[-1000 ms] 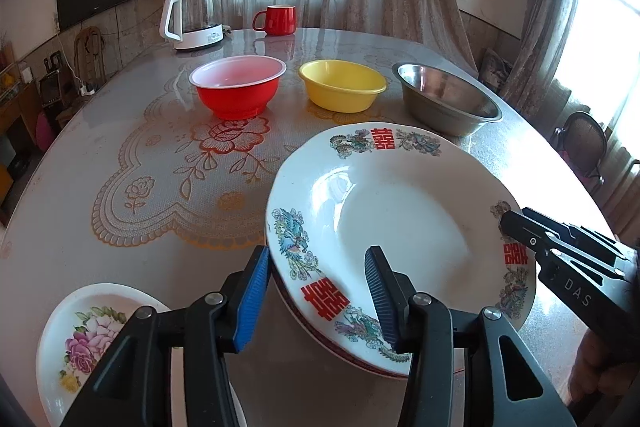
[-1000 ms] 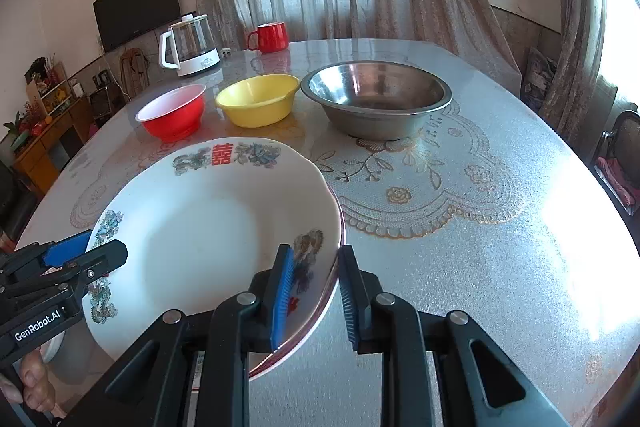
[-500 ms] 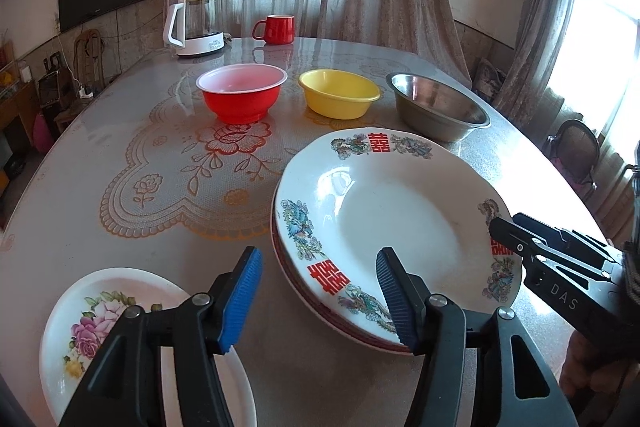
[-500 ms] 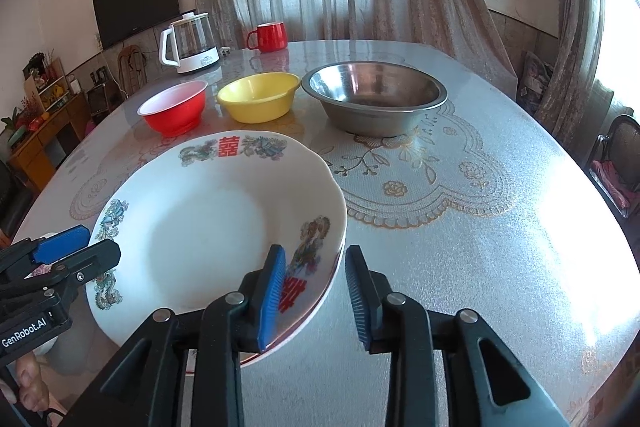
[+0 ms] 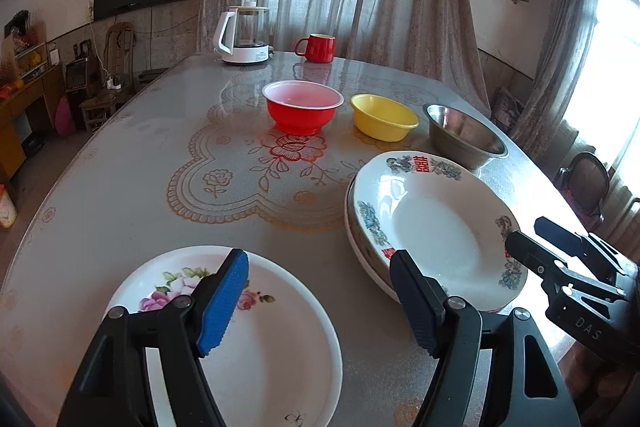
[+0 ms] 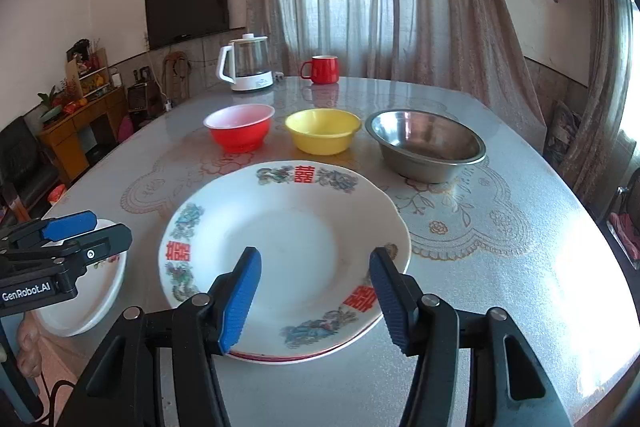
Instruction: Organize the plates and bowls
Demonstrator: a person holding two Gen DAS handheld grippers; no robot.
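Note:
A large white plate with red characters (image 6: 280, 247) lies stacked on another plate on the table; it also shows in the left wrist view (image 5: 432, 223). A smaller white plate with pink flowers (image 5: 248, 331) lies near the table's front left edge, seen too in the right wrist view (image 6: 92, 287). My left gripper (image 5: 320, 303) is open above the flowered plate's right part. My right gripper (image 6: 316, 303) is open over the near rim of the large plate. A red bowl (image 6: 240, 127), a yellow bowl (image 6: 322, 131) and a steel bowl (image 6: 426, 145) stand in a row behind.
A white kettle (image 6: 246, 65) and a red mug (image 6: 322, 69) stand at the table's far side. The table (image 6: 500, 267) has a lace-patterned cover. A chair (image 5: 584, 183) is at the right edge. A cabinet (image 6: 80, 123) stands left.
Both grippers have opened wide and drawn back from the large plate. My left gripper has shifted left over the flowered plate. The large plate now rests on the stack.

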